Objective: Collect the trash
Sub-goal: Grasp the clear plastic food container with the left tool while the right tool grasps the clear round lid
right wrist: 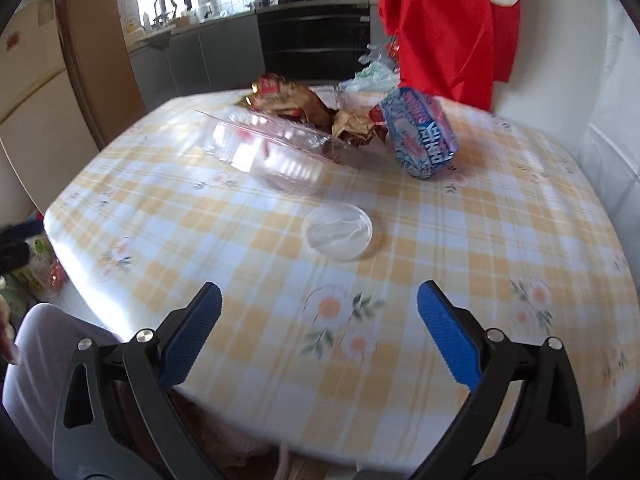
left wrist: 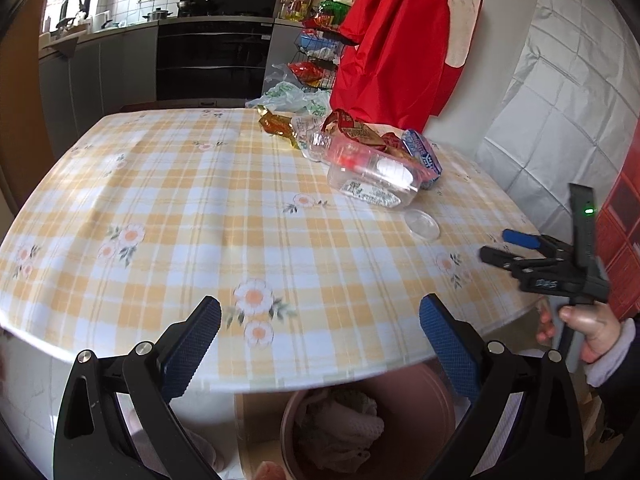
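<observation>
Trash lies in a pile at the far right of the checked table [left wrist: 180,200]: a clear plastic clamshell box [left wrist: 360,168] [right wrist: 272,152], a blue snack packet [left wrist: 422,152] [right wrist: 420,132], crumpled gold and red wrappers [left wrist: 352,130] [right wrist: 296,100], and thin plastic bags [left wrist: 292,98]. A round clear lid [left wrist: 422,222] [right wrist: 338,232] rests apart, nearer the table's front. My left gripper [left wrist: 320,344] is open at the table's near edge, holding nothing. My right gripper [right wrist: 318,332] is open over the table, short of the lid; it also shows in the left wrist view [left wrist: 516,250], held by a hand.
A brown bin [left wrist: 360,420] with crumpled trash inside stands on the floor under the table's near edge. A red cloth [left wrist: 400,36] hangs behind the pile. A wire rack of snacks [left wrist: 316,48] and kitchen counters stand beyond. A white wall lies to the right.
</observation>
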`<state>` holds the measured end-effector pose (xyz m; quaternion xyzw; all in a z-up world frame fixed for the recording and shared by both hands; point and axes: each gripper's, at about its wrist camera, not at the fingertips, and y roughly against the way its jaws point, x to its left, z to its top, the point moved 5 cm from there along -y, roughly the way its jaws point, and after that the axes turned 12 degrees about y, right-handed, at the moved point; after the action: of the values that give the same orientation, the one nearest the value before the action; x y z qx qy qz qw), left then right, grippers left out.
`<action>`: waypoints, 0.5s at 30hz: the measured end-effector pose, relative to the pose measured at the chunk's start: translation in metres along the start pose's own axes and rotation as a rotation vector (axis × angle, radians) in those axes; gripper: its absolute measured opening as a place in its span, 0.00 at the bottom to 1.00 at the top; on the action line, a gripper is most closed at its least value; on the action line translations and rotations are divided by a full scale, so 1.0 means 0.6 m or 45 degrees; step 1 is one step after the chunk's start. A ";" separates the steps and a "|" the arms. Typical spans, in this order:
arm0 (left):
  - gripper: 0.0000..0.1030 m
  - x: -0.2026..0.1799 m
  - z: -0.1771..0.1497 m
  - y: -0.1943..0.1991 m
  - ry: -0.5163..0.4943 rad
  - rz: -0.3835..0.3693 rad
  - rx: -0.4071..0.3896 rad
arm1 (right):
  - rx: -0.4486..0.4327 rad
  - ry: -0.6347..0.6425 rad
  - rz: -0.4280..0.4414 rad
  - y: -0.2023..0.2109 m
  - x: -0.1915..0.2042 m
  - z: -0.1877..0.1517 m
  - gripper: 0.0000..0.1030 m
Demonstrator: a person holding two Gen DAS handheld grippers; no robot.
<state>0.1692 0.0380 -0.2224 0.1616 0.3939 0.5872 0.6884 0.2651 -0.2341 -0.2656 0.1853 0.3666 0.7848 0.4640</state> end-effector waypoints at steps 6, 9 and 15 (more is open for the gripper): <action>0.94 -0.030 0.063 -0.052 0.026 -0.019 0.027 | 0.095 0.052 0.012 -0.101 -0.030 0.032 0.93; 0.94 -0.040 0.086 -0.071 0.059 -0.045 0.019 | 0.124 0.039 0.023 -0.128 -0.039 0.037 0.93; 0.94 -0.068 0.113 -0.117 0.064 -0.085 0.043 | 0.167 0.039 0.056 -0.168 -0.039 0.047 0.85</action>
<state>0.2668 -0.0021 -0.2125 0.1453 0.4261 0.5609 0.6948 0.3542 -0.2124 -0.3214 0.2112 0.4202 0.7719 0.4277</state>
